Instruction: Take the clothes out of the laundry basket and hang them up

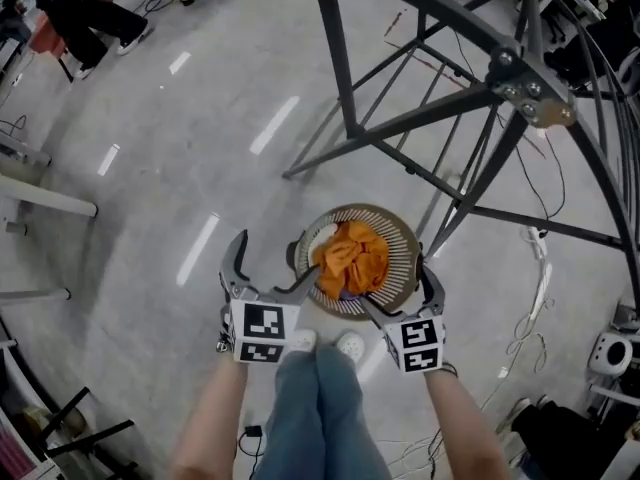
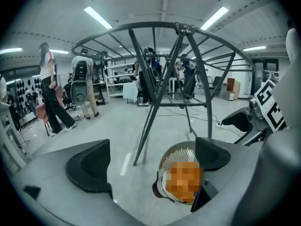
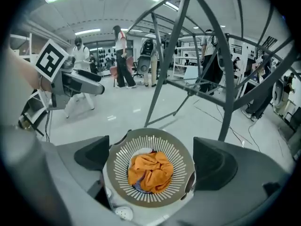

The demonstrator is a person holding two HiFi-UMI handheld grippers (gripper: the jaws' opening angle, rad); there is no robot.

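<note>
A round slatted laundry basket [image 1: 400, 243] stands on the floor in front of the person's feet, with crumpled orange clothes [image 1: 352, 259] piled in it. The same basket [image 3: 120, 164] and orange clothes [image 3: 150, 172] lie directly below my right gripper [image 3: 150, 161], which is open and empty. My left gripper [image 1: 277, 271] hovers just left of the basket, open with nothing between its jaws. In the left gripper view the basket [image 2: 178, 155] shows under the right jaw. My right gripper [image 1: 398, 290] hangs over the basket's near right rim.
A dark metal drying rack [image 1: 470, 98] with slanted legs stands just beyond the basket and arches overhead. Cables and a power strip [image 1: 540, 258] lie on the floor at right. People [image 2: 51, 95] stand far off. White shoes [image 1: 328, 344] are beside the basket.
</note>
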